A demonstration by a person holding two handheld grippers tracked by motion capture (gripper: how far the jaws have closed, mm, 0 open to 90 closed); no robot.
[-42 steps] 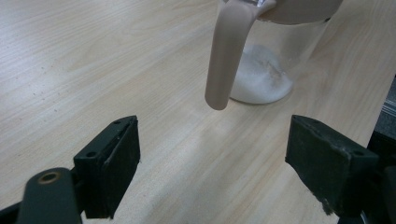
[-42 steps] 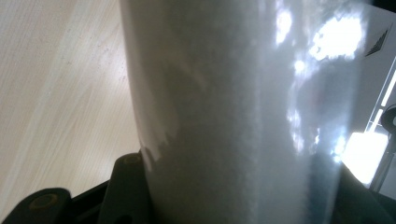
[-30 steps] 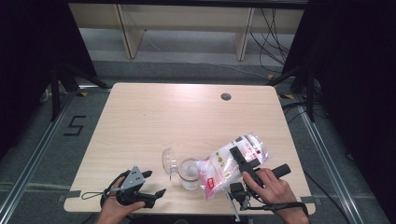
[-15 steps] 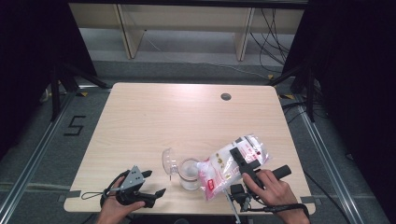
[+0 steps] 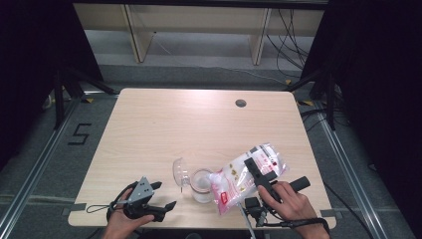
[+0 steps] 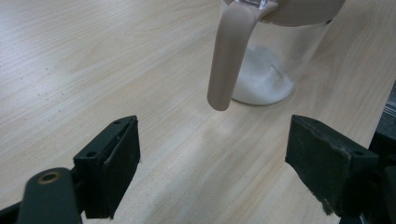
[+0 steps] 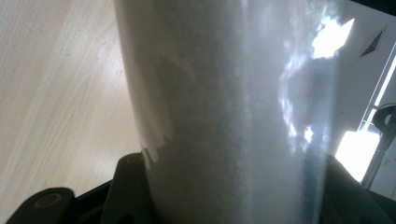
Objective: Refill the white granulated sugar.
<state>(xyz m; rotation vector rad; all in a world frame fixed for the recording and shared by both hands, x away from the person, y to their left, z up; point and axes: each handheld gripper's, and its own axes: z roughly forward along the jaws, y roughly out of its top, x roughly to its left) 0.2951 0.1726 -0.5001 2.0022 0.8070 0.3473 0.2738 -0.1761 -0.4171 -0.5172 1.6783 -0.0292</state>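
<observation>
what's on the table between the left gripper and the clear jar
Nothing: bare tabletop separates the open left gripper from the jar, plain in the left gripper view.

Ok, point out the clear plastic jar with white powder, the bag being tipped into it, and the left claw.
clear plastic jar point(image 5: 202, 185), high view, on its open rim.
clear plastic bag with red print point(image 5: 238, 177), high view, on its middle.
left claw point(image 5: 163, 195), high view, midway between its fingertips.
</observation>
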